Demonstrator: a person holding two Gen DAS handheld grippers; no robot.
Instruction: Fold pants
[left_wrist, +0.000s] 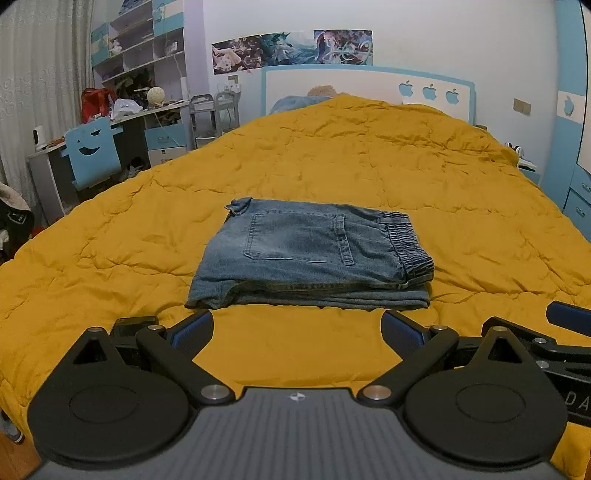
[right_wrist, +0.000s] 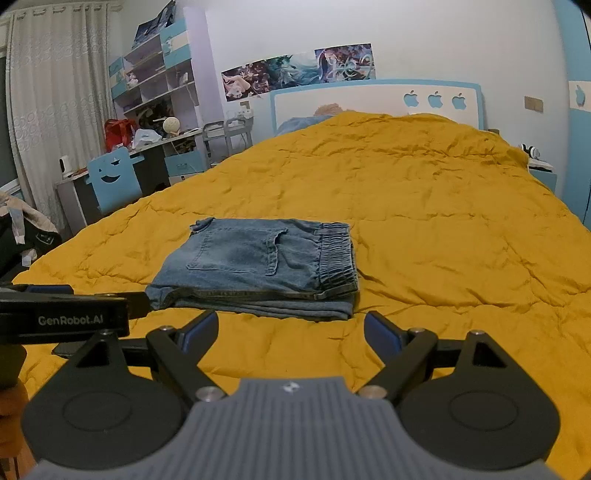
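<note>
Folded blue denim pants (left_wrist: 310, 254) on mustard quilted bed (left_wrist: 369, 166): soft, weighty; best lifted by near stacked edge; left gripper (left_wrist: 297, 328), right gripper (right_wrist: 291, 326) jaws spread, empty

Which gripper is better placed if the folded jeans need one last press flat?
Left, marginally. The jeans lie centred ahead of the open left gripper; in the right wrist view they sit left of the open right gripper. Both are off the cloth, on the near side.

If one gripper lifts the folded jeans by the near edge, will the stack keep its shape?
Probably not. The folded jeans are soft denim in loose layers, so they would likely sag and unfold. The elastic waistband side looks thicker, perhaps heavier. They should slide, not roll, on the yellow quilt.
</note>
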